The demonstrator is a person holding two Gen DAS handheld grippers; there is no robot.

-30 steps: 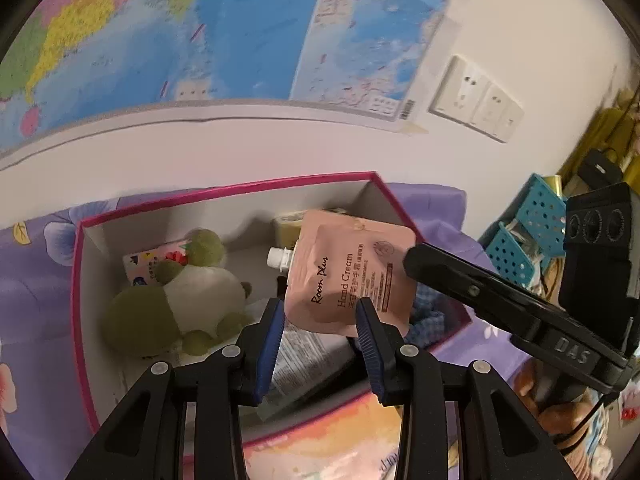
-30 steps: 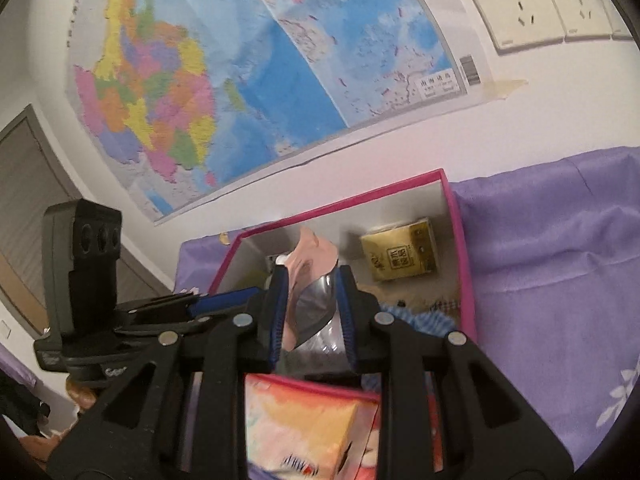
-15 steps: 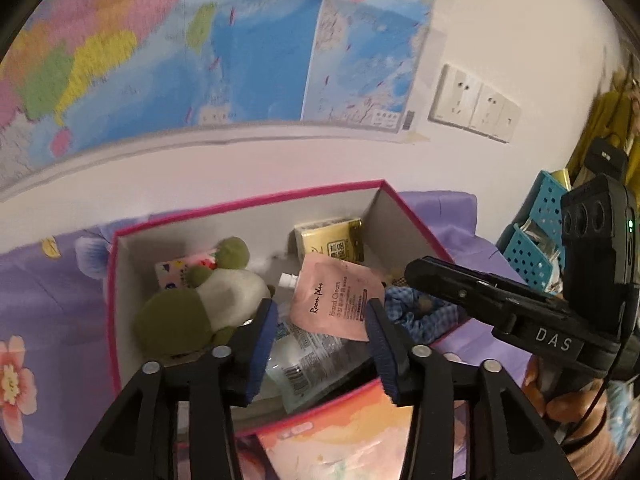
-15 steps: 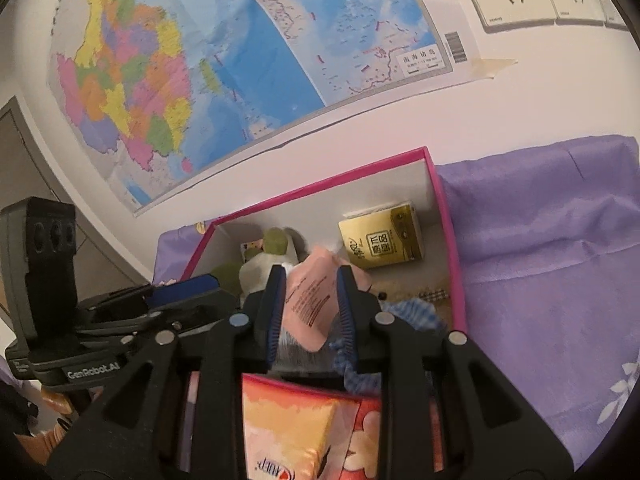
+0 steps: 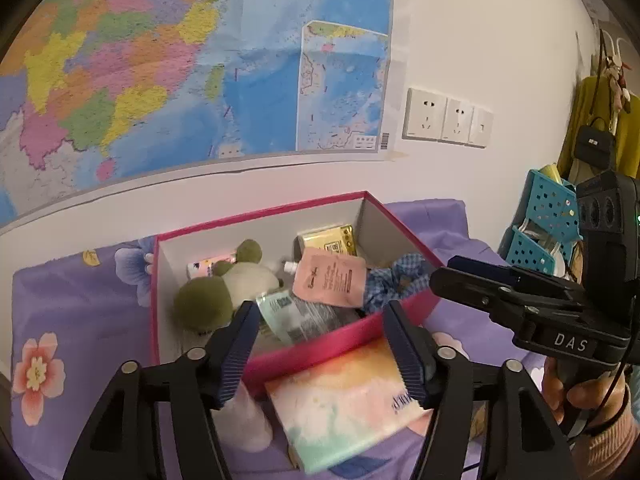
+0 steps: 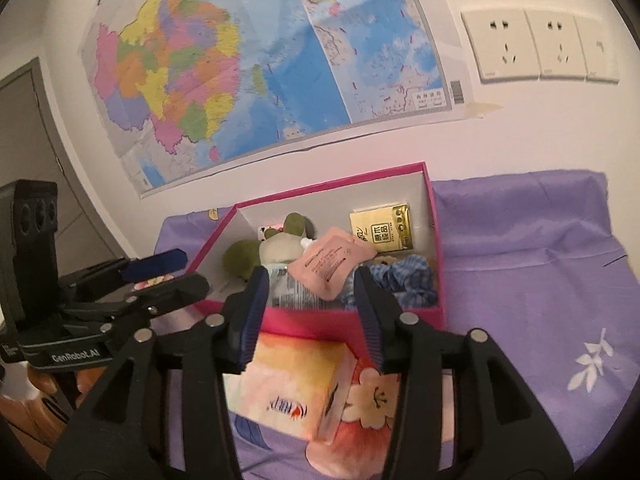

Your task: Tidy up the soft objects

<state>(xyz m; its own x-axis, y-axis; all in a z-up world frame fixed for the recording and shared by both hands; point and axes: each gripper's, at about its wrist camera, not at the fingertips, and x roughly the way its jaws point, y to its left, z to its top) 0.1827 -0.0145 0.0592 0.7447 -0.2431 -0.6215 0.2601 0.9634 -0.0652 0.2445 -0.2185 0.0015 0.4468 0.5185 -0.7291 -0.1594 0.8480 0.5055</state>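
Note:
The pink hand-cream pouch (image 5: 330, 282) (image 6: 332, 266) lies loose in the pink-rimmed box (image 5: 154, 288) (image 6: 332, 183). It rests on a pale foil pouch (image 5: 296, 316) between a green and white plush toy (image 5: 208, 300) (image 6: 240, 256) and a blue checked scrunchie (image 5: 400, 276) (image 6: 408, 280). A yellow packet (image 5: 330, 240) leans at the back. My left gripper (image 5: 320, 344) and right gripper (image 6: 312, 316) hover side by side over the box's near wall. Both sets of jaws are opening, with nothing between the pads.
A pastel tissue pack (image 5: 344, 404) (image 6: 288, 384) lies on the purple flowered cloth (image 6: 540, 280) just in front of the box. The wall with a map (image 5: 200, 80) and sockets (image 5: 444, 120) stands right behind. Blue baskets (image 5: 548, 216) are at the right.
Both grippers let go of the pink pouch, which now lies in the box. Both have drawn back and up from the box, and their jaws have widened.

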